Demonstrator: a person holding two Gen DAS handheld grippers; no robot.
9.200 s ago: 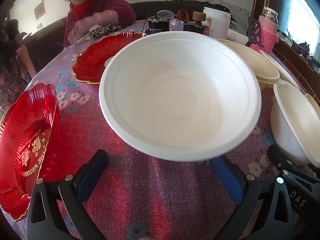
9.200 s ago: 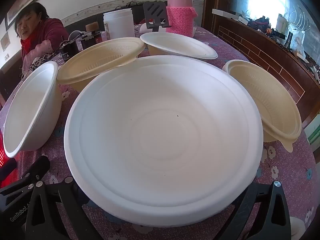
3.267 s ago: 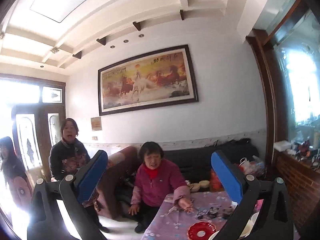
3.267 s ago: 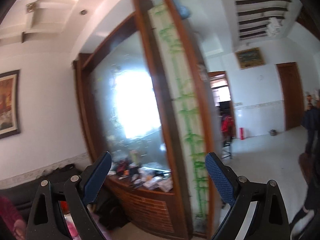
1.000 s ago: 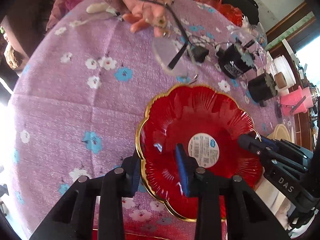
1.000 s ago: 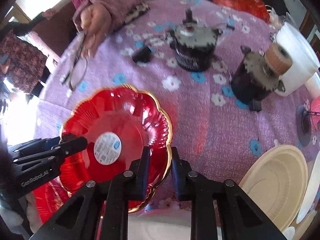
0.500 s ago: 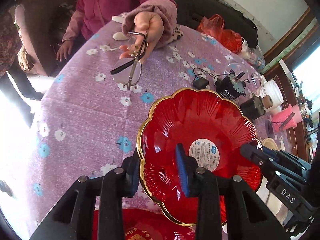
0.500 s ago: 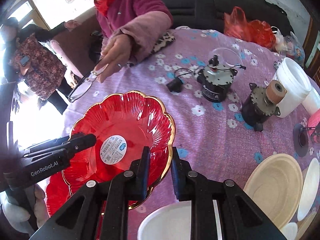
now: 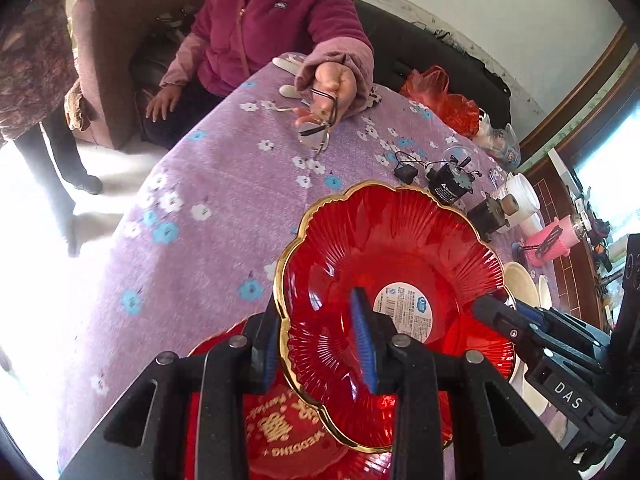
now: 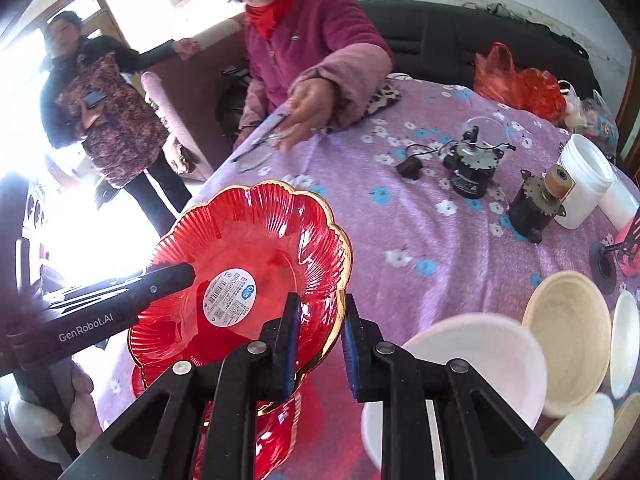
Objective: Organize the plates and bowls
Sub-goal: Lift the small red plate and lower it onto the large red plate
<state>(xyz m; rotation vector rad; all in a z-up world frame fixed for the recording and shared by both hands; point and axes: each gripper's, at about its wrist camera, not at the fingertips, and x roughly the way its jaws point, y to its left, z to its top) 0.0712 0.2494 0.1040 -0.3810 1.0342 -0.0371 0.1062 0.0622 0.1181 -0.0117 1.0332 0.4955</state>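
**Two grippers, one red plate**

While both grippers pinch it from opposite sides, the red plate [image 9: 384, 256] hangs tilted above the worktop [image 9: 208, 216]. The left gripper [image 9: 320, 340] has its blue pads clamped across the plate's gold-edged rim, one pad outside and one inside the dish. The right gripper [image 10: 318, 332] is clamped the same way on the opposite rim. Seen from the right wrist, the left gripper reaches in from the left, held by a hand [image 10: 52, 404] at the lower left edge. Each gripper points forward and somewhat down over the worktop.

A white round label [image 10: 229, 295] sits in the plate's centre. Directly under it lies another red plate [image 9: 288, 436] with gold lettering. A white bowl [image 10: 460, 376] stands just beside the held plate, with cream bowls [image 10: 568, 344] past it. Farther off on the purple flowered cloth are two dark motors [image 10: 472, 168] and a white tub [image 10: 584, 180]. A seated woman [image 10: 304, 40] in a magenta jacket holds eyeglasses [image 9: 316, 132] over the far edge.
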